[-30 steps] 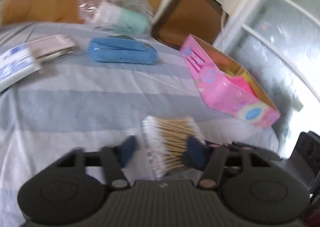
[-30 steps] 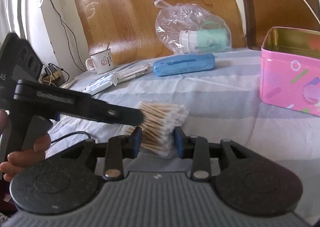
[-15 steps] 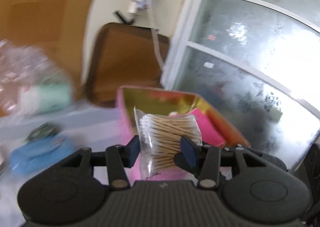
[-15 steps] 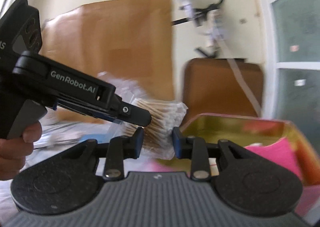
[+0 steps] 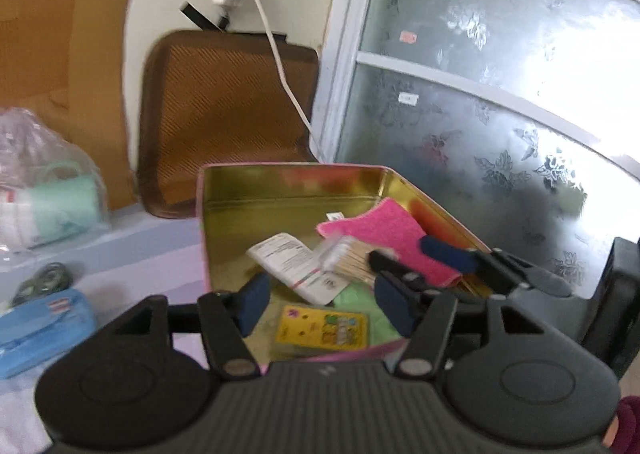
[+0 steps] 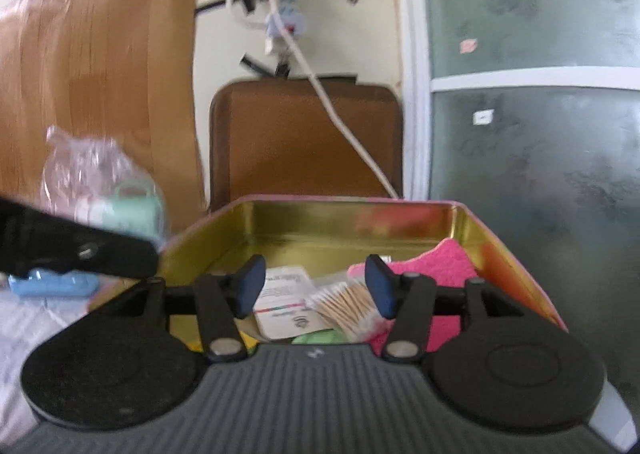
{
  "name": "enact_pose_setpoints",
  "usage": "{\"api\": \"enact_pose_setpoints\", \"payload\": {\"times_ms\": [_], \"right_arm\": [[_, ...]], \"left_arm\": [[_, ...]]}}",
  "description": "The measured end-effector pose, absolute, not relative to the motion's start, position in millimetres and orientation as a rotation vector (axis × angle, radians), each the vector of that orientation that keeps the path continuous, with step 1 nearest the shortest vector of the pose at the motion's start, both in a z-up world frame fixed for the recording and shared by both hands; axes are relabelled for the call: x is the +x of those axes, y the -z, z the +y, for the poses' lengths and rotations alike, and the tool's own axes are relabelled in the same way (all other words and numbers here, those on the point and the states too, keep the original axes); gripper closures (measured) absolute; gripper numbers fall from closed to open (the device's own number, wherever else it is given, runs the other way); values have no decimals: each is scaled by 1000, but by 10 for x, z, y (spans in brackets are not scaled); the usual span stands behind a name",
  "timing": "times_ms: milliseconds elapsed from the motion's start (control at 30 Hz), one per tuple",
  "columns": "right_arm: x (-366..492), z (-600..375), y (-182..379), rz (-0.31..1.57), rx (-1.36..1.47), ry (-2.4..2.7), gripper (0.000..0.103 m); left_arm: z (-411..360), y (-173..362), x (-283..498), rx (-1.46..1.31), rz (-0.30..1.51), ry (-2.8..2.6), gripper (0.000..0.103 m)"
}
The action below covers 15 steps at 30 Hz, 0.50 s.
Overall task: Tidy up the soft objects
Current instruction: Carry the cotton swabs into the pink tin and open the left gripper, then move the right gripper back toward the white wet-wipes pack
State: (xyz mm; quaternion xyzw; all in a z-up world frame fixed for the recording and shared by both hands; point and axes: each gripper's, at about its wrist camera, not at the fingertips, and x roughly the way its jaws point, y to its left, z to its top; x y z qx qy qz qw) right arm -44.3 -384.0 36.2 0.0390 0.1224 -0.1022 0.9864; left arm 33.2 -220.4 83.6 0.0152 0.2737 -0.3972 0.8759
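A clear bag of cotton swabs [image 5: 347, 257] lies inside the pink tin [image 5: 292, 167] with the gold lining, resting on a white packet [image 5: 290, 260] and a pink cloth [image 5: 380, 232]. My left gripper [image 5: 325, 304] hangs over the tin's near edge. Its jaws are opening and nothing is between them. My right gripper [image 6: 316, 288] also stands over the tin with its jaws opening. In the right wrist view the swab bag [image 6: 346, 306] lies below, close to the right pad, and neither pad presses on it. A yellow card [image 5: 320, 330] and something green lie at the tin's near end.
A blue case [image 5: 40, 328] and a plastic bag with a mint cup [image 5: 52, 194] sit left of the tin on the striped cloth. A brown chair back [image 5: 224, 122] and a white cable [image 5: 280, 70] stand behind. A frosted window [image 5: 500, 114] fills the right side.
Both grippers lifted the swab bag off the striped cloth and carried it over the pink tin. Both have since opened, and the bag now lies inside the tin.
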Motion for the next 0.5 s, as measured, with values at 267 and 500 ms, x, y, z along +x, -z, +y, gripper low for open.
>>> {"api": "enact_pose_setpoints", "payload": {"times_ms": [267, 500], "right_arm": [[-788, -3289, -562, 99, 122, 74, 45], [-659, -2486, -484, 162, 71, -141, 45]], "left_arm": [[-1160, -827, -19, -90, 474, 747, 36], [-73, -557, -165, -171, 468, 535, 35]]}}
